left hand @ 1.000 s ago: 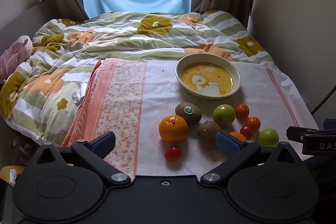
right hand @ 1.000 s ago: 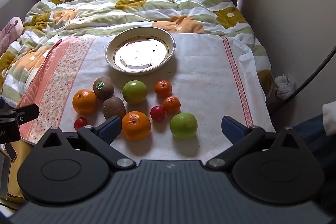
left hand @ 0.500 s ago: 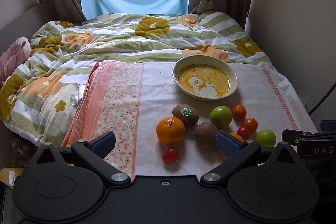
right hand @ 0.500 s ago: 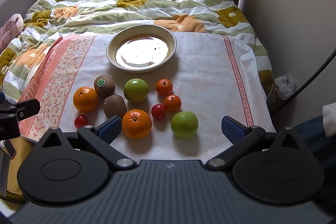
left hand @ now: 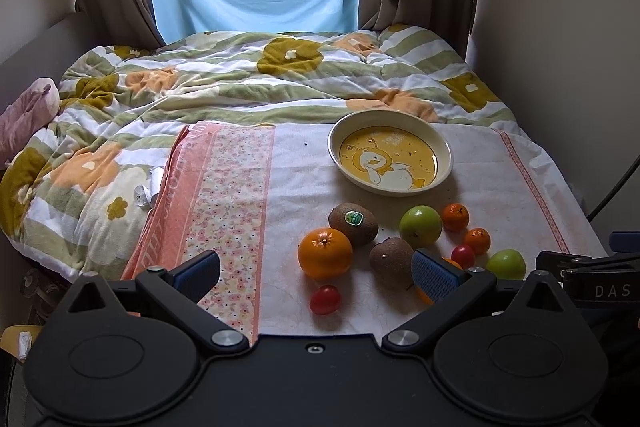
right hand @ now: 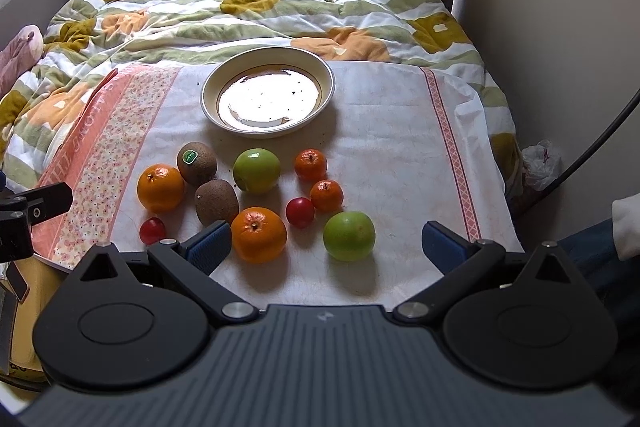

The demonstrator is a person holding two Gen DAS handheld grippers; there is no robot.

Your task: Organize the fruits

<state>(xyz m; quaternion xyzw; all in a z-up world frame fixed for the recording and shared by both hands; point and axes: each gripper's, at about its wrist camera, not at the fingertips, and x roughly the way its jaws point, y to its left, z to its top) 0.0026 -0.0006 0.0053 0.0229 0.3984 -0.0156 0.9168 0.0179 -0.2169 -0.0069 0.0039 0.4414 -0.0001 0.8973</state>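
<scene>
Oranges (right hand: 259, 234) two, tangerines (right hand: 311, 165) two, kiwis (right hand: 197, 163) two, apples (right hand: 256, 170) two, tomatoes (right hand: 300, 212) two.

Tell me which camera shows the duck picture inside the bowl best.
The left wrist view: the duck in the bowl is plainly visible. In the right wrist view, glare whites out the bowl's inside, hiding the picture.

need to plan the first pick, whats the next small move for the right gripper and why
Probably ease the open right gripper forward and down around the nearest green apple. It lies almost between the fingers, and the bowl holds no fruit yet.
</scene>
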